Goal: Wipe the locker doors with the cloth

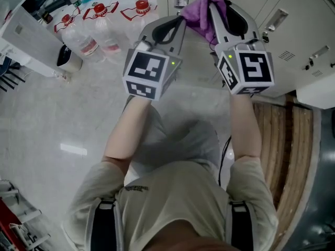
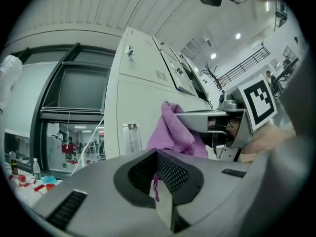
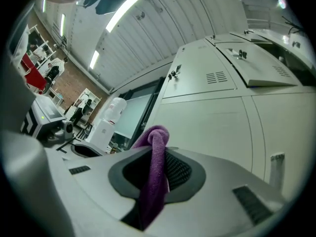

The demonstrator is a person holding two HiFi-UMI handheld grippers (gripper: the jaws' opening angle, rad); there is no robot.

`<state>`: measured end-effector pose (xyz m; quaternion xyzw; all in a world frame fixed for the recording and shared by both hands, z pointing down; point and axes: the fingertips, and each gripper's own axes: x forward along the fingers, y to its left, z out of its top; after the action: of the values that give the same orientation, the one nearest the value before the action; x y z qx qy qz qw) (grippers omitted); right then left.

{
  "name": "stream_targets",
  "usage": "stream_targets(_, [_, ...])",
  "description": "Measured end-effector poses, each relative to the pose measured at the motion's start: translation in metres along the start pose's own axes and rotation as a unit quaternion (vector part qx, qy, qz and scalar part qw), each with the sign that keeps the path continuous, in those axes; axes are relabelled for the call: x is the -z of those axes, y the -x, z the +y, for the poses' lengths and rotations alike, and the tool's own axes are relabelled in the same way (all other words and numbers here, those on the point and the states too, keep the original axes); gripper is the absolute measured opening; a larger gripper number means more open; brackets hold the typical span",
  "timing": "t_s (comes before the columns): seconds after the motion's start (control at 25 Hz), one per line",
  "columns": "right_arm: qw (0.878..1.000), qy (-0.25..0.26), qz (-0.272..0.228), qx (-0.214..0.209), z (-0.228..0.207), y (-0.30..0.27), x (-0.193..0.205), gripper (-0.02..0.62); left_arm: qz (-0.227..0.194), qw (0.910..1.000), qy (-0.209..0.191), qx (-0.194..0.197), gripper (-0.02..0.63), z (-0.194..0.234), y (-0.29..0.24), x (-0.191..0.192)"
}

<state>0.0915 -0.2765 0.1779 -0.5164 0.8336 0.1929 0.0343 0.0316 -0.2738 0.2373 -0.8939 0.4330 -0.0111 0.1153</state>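
**Cloth held up at the lockers in a weak double grip**

The cloth (image 1: 201,12) is up in front of me, between my two grippers and close to the door (image 3: 207,117). I cannot tell whether it touches the panel yet. My right gripper (image 1: 220,9) has its jaws clenched on a thick rolled fold, which stands up out of them and hangs down the near side. My left gripper (image 1: 178,26) has its jaws closed as well, and in its own view only a thin purple wisp shows at the seam. I judge that to be a bare corner of the cloth.

That thin pinch is the first weak spot. If my hands drift apart, the corner will likely slip out and the cloth will swing from the right side alone.

The second is the bunching. Rolled like this, the cloth offers a small face, and the hard jaw tips sit right beside it. If I press in at a slant, I could drag bare jaw across the paint instead of fabric.

The third is snagging. The handle (image 3: 276,164) stands out from the door, and there are vents (image 3: 217,77) higher up. A loose fold dragged over either could catch and pull free of my grip.

Should it drop, it lands on the floor (image 1: 68,124) near the bottles (image 1: 97,35) and picks up dirt.
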Motion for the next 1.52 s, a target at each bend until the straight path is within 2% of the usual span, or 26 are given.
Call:
stream_targets(0.44, [0.997,-0.030,0.064,-0.029,0.040,-0.016,0.078,0.057,0.056,0.9982,0.013,-0.017,0.002,0.015,0.009,0.069])
stream_targets(0.84, [0.993,-0.051,0.104,-0.018,0.044,-0.034,0.142,0.057,0.088,0.9958,0.019,-0.017,0.002,0.018,0.001,0.107])
stream_targets(1.52, [0.992,-0.035,0.118,0.010,0.020,-0.027,0.154,0.058,0.088,0.9959,0.020,0.001,0.002,0.006,-0.014,0.112])
